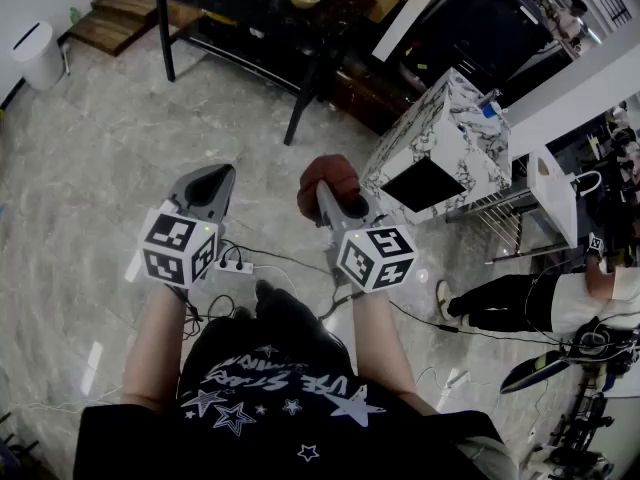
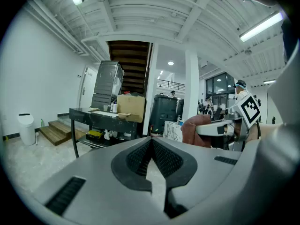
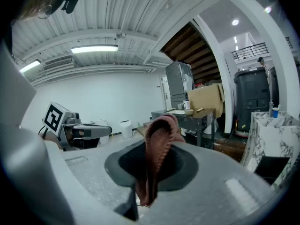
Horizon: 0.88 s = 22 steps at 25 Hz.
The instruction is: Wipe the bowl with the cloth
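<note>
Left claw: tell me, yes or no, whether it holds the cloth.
No, the left claw is shut with nothing between its jaws; the cloth sits in the right claw.

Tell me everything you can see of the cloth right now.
The cloth is reddish-brown and looks like soft knitted fabric. It is bunched and folded, pinched between the jaws of the right tool. A rounded hump bulges past the tips and a short end hangs below. It is held in the air above the floor and touches only the tool.
</note>
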Tool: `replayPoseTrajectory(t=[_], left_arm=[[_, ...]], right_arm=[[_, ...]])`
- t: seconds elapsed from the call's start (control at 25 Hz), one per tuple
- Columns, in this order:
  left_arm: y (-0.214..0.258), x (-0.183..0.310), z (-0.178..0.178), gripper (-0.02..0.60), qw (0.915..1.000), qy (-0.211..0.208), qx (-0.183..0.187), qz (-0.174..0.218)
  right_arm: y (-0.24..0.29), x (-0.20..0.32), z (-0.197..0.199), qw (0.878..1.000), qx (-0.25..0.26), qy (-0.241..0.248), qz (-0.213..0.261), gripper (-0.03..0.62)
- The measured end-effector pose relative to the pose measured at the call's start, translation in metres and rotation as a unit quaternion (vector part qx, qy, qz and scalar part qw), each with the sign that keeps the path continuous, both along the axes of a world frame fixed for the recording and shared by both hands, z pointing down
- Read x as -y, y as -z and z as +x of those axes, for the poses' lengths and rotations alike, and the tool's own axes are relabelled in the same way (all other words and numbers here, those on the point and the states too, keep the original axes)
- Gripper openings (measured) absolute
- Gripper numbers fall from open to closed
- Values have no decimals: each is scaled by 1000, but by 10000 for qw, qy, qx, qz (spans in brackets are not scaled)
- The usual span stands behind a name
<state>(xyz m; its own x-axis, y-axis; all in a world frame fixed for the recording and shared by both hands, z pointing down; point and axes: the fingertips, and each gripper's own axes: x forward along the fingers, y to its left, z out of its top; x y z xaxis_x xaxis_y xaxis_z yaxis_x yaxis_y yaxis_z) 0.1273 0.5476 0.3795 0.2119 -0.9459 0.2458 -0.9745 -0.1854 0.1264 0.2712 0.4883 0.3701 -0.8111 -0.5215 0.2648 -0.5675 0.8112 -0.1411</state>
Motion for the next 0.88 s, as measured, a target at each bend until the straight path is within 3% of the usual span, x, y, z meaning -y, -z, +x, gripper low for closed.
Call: replayPoseTrajectory(t=[0.44, 0.88], left_arm=[[-5, -18, -11, 8, 10000, 34, -13, 50], [-10, -28, -28, 8, 9994, 184, -305, 23]], right_arm=[[-8, -19, -10, 10000, -75, -7, 37, 52], [-5, -29, -21, 9999, -76, 42, 87, 52]])
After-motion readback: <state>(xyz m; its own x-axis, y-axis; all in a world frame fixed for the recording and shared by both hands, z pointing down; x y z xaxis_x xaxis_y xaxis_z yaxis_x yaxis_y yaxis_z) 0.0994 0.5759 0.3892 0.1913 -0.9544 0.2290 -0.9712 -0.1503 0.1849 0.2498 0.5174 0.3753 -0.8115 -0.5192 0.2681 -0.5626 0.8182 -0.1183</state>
